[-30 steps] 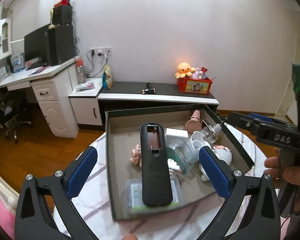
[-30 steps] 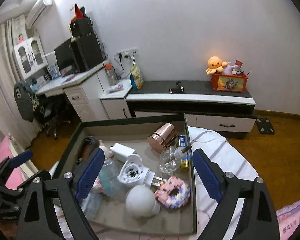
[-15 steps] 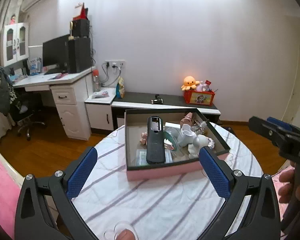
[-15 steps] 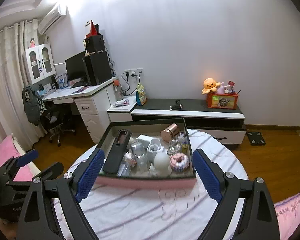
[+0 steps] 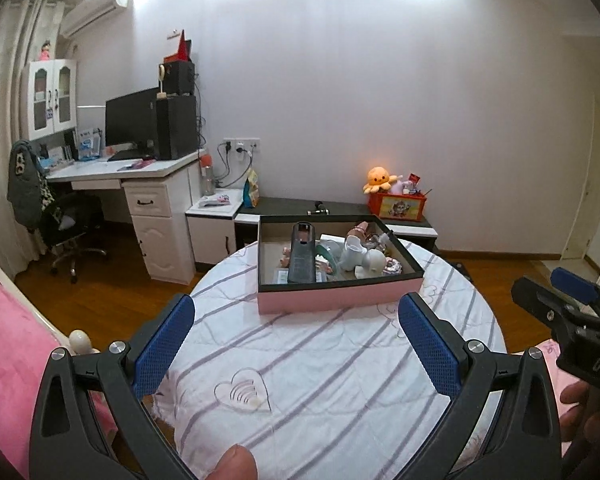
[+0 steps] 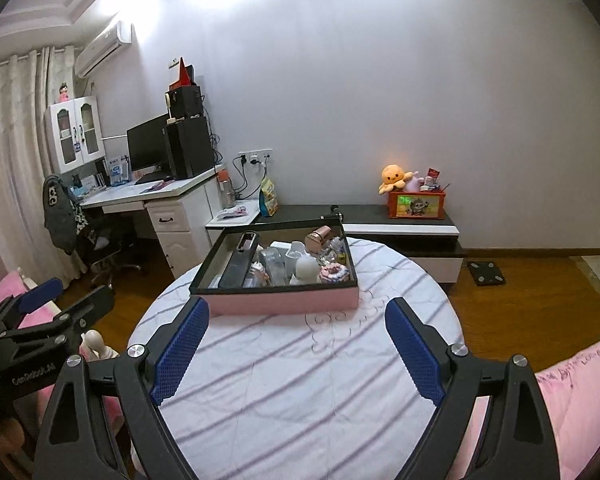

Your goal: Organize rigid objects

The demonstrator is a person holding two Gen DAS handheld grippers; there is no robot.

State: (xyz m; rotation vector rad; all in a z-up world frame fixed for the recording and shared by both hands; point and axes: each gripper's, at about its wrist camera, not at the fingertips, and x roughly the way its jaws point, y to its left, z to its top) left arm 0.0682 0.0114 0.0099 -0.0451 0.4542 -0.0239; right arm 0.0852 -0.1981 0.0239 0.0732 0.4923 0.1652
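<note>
Because both sets of fingers stand wide apart with nothing between them, the left gripper [image 5: 296, 344] and the right gripper [image 6: 296, 354] hold nothing, and the task's things all sit in the pink box [image 6: 284, 302] on the far half of the round bench [image 6: 300, 380], well apart from either gripper. Inside, a long black remote-like handset [image 5: 303, 256] leans along the left side, and it looks stiff and light, best taken across its narrow middle. A white rounded piece [image 6: 307, 268] at the near side looks smooth and likely slippery, so a hold low on its widest part seems safest. To its right, a pink ring-shaped item with a bumpy surface [image 6: 333, 272] should give the pads good purchase across its rim. A clear jar or bottle [image 6: 271, 261] in the middle looks fragile and slick and calls for a gentle squeeze. A copper-coloured cup [image 6: 318, 239] lies tilted at the far side, probably thin-walled and light. Much stays uncertain: the box's near wall hides the bases of the things, they overlap one another, and the small pieces at the far right corner are too small to name. A fingertip [image 5: 236, 462] at the bottom edge of the left view is cut off.
</note>
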